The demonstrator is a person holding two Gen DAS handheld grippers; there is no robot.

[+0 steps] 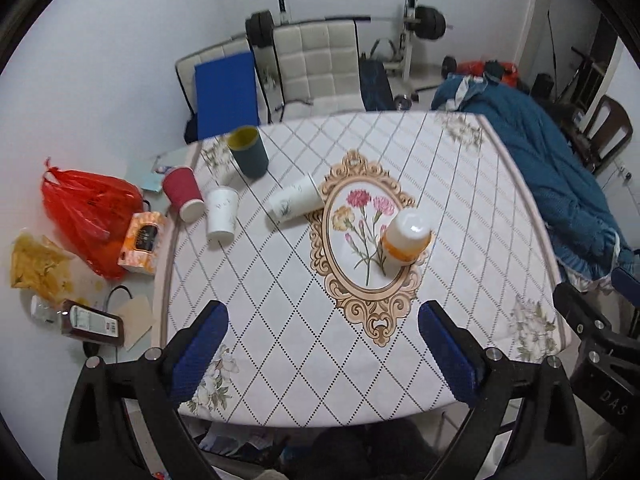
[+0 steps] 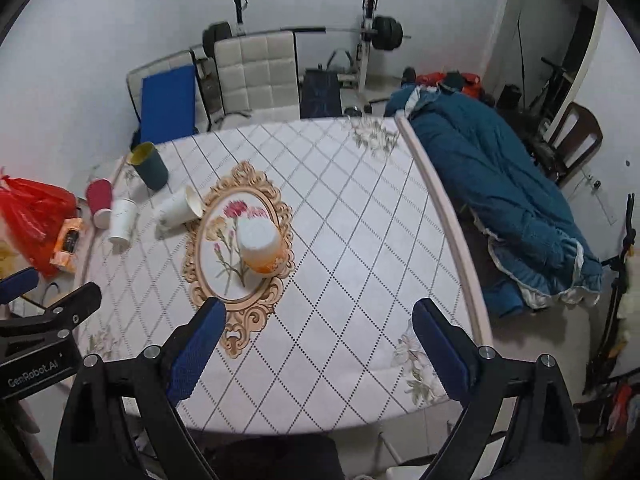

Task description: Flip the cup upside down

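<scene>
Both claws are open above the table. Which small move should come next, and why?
Probably move the left claw forward and left toward the dark teal cup. It seems to be the only cup with its mouth up: the orange-banded cup already stands inverted, and the white flowered cup lies on its side. The right claw holds nothing.

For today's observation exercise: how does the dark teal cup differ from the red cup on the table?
The dark teal cup stands mouth up, showing a yellow inside; the red cup stands upside down, its white rim on the table. The teal cup sits nearer the far edge, the red cup at the left edge. Neither is held by a gripper.
</scene>
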